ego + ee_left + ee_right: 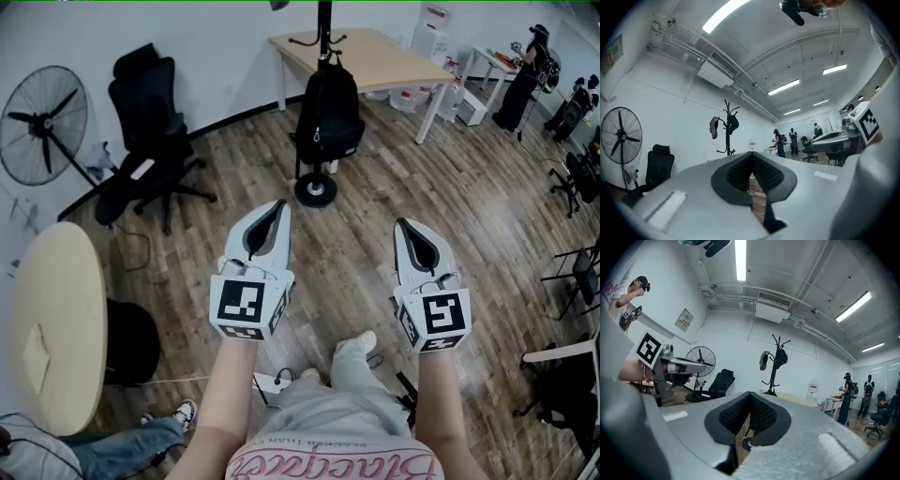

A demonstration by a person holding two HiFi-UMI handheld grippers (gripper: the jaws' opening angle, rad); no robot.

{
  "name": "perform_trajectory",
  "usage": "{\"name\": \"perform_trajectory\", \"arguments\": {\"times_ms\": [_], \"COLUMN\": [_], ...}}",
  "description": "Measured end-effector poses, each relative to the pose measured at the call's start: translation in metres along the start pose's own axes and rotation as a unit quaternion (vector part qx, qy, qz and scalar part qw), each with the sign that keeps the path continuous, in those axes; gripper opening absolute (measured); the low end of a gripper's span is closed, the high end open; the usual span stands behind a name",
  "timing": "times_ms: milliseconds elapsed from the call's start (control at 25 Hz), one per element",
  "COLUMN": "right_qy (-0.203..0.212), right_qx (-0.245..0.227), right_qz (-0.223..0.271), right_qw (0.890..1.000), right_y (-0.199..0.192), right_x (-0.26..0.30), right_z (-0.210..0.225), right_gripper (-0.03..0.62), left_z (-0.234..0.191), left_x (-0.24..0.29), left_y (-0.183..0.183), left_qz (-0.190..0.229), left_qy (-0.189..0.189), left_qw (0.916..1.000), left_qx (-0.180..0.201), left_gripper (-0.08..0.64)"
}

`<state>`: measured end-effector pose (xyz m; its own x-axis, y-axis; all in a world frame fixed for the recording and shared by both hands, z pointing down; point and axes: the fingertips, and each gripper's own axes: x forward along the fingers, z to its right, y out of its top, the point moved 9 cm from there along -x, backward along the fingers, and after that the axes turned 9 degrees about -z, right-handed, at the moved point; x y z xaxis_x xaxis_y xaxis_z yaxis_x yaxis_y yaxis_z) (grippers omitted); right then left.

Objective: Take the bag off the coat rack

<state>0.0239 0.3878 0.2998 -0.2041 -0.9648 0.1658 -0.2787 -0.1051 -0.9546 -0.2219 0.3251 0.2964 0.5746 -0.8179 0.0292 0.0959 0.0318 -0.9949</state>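
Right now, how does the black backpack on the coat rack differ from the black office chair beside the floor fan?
The black backpack hangs on the coat rack, clear of the floor; the black office chair stands on its own base. The backpack is straight ahead; the chair is off to the left by the floor fan. The chair is bulkier than the backpack. Both are black, neither touched.

Quick tally, as far as I can count: two grippers, namely the left gripper (277,208) and the right gripper (404,228). One coat rack (324,23), one black bag (328,117). Also one standing fan (42,125), one black office chair (150,122), one round table (56,328) and one long wooden desk (375,56).
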Motion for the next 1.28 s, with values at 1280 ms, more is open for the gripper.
{"name": "perform_trajectory", "arguments": {"times_ms": [1280], "right_qy": [0.041], "right_qx": [0.002], "right_qz": [0.012], "right_qw": [0.999], "right_y": [-0.014], "right_x": [0.183], "right_z": [0.128], "right_gripper": [0.002], "left_z": [-0.045], "left_x": [0.204], "left_y": [0.001], "left_qz": [-0.029], "left_qy": [0.035], "left_qw": [0.9989], "left_qx": [0.01], "left_gripper": [0.015]}}
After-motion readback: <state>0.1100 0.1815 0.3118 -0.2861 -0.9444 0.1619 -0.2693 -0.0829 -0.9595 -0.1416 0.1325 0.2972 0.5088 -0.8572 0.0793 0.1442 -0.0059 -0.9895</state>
